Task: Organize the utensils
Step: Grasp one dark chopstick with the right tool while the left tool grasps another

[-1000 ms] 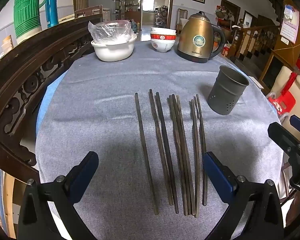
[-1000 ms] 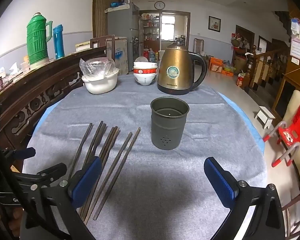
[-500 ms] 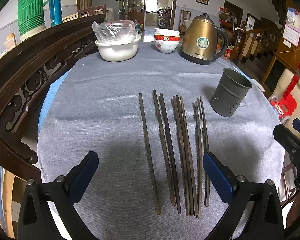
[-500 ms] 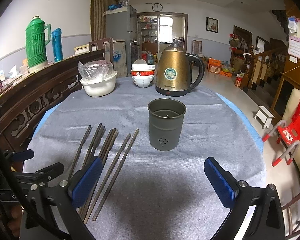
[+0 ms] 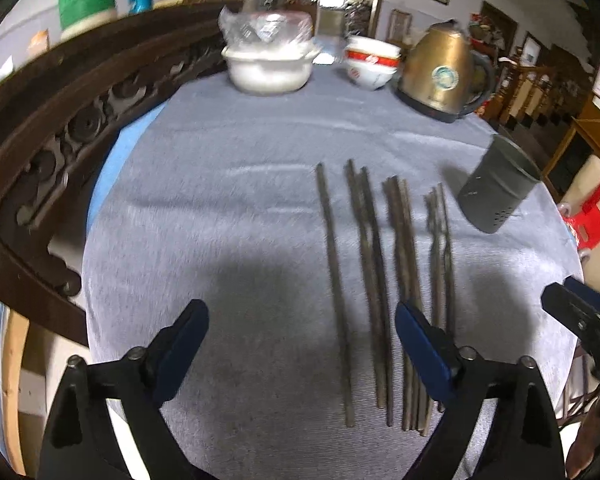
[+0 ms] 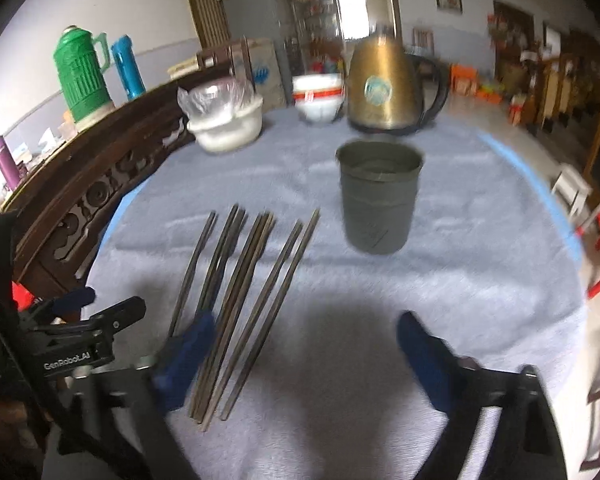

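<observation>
Hovering over the grey tabletop (image 5: 228,184), both grippers have just been narrowing yet stay spread, nothing between the pads. The left gripper (image 5: 302,350) hangs above the near ends of the chopsticks (image 5: 374,280), which lie flat in a row. The right gripper (image 6: 304,360) faces the upright holder (image 6: 378,200), just right of the chopsticks.

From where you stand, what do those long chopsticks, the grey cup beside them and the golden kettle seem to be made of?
The chopsticks look like dark wood or bamboo, matte and worn, though blur leaves it open. The grey cup seems to be thin metal with a dull finish, given its thin rim and small punched holes. The kettle looks like polished metal with a gold tint, showing soft reflections, on a dark base.
</observation>
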Demonstrator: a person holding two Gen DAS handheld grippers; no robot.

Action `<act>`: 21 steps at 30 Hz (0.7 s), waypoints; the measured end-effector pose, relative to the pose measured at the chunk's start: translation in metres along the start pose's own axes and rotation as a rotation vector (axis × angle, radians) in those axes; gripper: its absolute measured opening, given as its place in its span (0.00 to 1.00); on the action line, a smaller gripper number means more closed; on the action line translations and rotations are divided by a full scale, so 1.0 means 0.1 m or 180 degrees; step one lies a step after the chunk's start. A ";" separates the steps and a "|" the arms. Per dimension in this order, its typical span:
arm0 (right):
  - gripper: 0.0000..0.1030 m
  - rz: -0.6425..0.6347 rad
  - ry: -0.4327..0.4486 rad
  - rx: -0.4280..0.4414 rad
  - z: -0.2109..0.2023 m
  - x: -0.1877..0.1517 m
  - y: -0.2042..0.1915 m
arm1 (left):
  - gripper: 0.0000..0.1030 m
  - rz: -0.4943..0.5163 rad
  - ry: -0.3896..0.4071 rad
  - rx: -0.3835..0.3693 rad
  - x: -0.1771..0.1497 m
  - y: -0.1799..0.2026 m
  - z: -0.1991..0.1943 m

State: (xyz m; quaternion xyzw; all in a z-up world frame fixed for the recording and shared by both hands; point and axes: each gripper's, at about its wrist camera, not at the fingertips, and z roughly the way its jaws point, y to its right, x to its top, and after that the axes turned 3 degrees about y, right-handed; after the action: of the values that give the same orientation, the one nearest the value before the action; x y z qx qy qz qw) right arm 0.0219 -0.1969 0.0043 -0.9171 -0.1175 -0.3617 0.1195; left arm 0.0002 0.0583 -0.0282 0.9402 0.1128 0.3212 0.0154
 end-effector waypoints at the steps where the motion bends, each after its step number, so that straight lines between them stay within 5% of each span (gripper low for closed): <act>1: 0.73 0.0116 -0.0136 0.0077 0.09 0.02 0.02 | 0.88 -0.0068 -0.0063 -0.0001 0.00 -0.05 0.04; 7: 0.72 0.0639 -0.0832 0.0490 0.61 0.12 0.14 | 0.87 -0.0270 -0.0178 -0.0001 -0.01 -0.21 0.15; 10: 0.72 0.0817 -0.1042 0.0487 0.86 0.16 0.19 | 0.87 -0.0314 -0.0194 -0.0005 -0.01 -0.26 0.18; 12: 0.60 0.0940 -0.1206 0.0561 0.98 0.20 0.20 | 0.87 -0.0334 -0.0201 -0.0005 -0.01 -0.29 0.21; 14: 0.35 0.0983 -0.1311 0.0490 1.09 0.21 0.18 | 0.87 -0.0353 -0.0232 -0.0014 0.01 -0.31 0.24; 21: 0.33 0.1173 -0.1403 0.0357 1.23 0.24 0.14 | 0.87 -0.0344 -0.0260 -0.0047 0.03 -0.33 0.27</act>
State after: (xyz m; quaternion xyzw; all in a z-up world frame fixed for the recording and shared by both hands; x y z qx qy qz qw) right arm 0.1208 -0.1697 -0.0682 -0.9714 0.0081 -0.1189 0.2053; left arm 0.0123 0.0925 -0.0508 0.9449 0.1602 0.2821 0.0442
